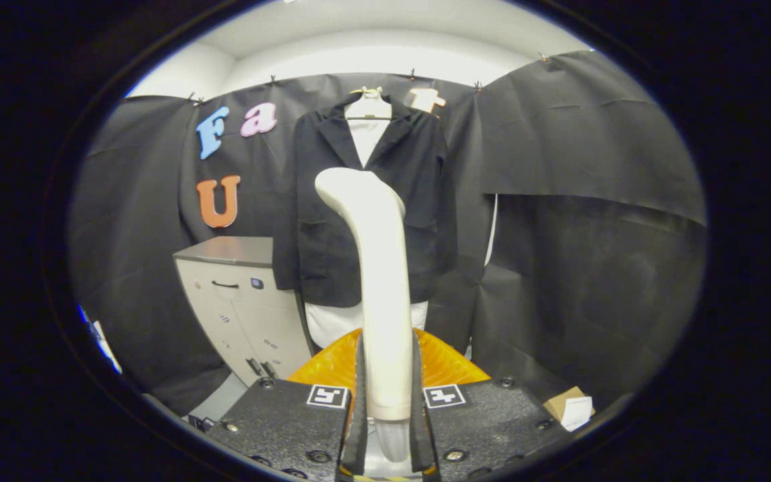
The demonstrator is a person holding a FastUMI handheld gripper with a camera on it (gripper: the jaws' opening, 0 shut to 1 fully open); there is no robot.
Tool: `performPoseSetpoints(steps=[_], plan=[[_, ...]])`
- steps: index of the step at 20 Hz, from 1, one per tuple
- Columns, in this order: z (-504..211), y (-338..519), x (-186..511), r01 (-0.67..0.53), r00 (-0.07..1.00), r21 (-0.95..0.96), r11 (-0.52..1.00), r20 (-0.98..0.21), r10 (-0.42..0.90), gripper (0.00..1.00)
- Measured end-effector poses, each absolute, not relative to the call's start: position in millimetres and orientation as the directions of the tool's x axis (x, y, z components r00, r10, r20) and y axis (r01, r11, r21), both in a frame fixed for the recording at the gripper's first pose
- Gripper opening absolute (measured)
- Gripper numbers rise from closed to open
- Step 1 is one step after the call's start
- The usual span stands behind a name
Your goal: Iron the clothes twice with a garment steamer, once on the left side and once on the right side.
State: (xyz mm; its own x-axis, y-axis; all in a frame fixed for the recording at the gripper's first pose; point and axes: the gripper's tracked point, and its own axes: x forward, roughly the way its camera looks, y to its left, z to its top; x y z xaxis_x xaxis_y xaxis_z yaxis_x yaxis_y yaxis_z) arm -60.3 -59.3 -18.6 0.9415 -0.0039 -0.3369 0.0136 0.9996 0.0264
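Upright, the garment steamer stands clamped in the claw, before the jacket.

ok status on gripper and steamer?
Gripper shut on steamer handle, held upright. Black jacket hangs beyond steamer head, on hanger, apart from it. Cabinet beside jacket; nothing between steamer and jacket.

The garment steamer stands upright at the frame's centre, its handle clamped between the fingers of the gripper at bottom centre. Behind it, in the upper middle, the jacket hangs on a hanger against the wall. A cabinet stands lower left of the jacket. A small box lies at lower right.
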Motion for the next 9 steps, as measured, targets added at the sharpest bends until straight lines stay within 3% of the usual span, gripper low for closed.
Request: performPoseSetpoints(steps=[9], plan=[[-41, -89, -109, -0.031, 0.930, 0.085, 0.996, -0.362, 0.060, 0.28]])
